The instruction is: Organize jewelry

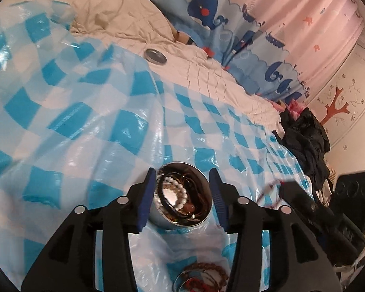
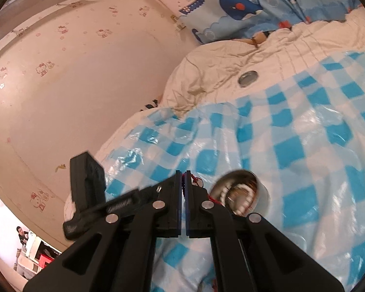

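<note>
**A:** Start closest in. Why is the left tool [image 1: 182, 189] spread like that?

**B:** Its blue pads sit on either side of the metal bowl [image 1: 182, 199] without pressing on it, so I'd say it frames the bowl rather than grips it. The bowl rests on the checked plastic sheet [image 1: 85, 121] over the bed, already holding a white bead bracelet [image 1: 180, 189] and some darker strands. It looks like the collecting place.

**A:** And the right tool [image 2: 183, 187]?

**B:** Pressed together, pinching a red cord [image 2: 182, 182] — the thread shows in the slit between the pads and trails off toward the bowl. My guess is it's being carried there to drop in.

**A:** Does the left view show that cord?

**B:** Only as a reddish blur beside the dark shape of the right tool, at the right edge. What the left view does give — and the right doesn't — is a second heap at the bottom: brown wooden beads [image 1: 206, 267] and something red in what looks like another round container, partly cut off.

**A:** And the right view's own contribution?

**B:** The bowl from the side, tipped toward the camera, plus the left tool's body to its left.

**A:** Further back?

**B:** A small round tin lid [image 1: 155, 55], lying apart on the cream quilt [image 1: 206, 73], seen in both. Beyond that, whale-print curtains [image 1: 206, 7].
</note>
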A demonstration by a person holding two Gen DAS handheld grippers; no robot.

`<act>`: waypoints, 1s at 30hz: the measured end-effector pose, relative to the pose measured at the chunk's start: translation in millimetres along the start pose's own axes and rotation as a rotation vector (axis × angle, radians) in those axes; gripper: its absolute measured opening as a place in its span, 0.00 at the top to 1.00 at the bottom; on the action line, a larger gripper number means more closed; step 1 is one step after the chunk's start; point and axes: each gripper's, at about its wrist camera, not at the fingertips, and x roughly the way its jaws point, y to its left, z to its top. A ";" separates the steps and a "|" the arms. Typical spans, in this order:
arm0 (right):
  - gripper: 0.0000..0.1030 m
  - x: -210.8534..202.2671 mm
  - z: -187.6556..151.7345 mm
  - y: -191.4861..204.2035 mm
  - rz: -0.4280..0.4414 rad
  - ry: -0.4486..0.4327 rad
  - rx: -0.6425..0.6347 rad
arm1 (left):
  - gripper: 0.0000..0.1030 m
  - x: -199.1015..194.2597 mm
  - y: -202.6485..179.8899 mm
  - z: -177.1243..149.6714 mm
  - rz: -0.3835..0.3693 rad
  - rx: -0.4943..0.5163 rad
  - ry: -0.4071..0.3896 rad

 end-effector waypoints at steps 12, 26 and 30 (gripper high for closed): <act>0.64 31.6 -10.5 -18.6 -0.185 0.101 -0.036 | 0.51 -21.6 1.3 -2.7 0.008 0.010 0.005; 0.33 -60.3 -59.4 -47.0 -0.521 -0.032 -0.062 | 0.42 -43.5 -38.9 -64.5 0.205 0.259 -0.006; 0.25 -52.3 -70.8 -41.6 -0.555 -0.030 -0.089 | 0.40 -43.4 -35.6 -67.3 0.192 0.233 0.007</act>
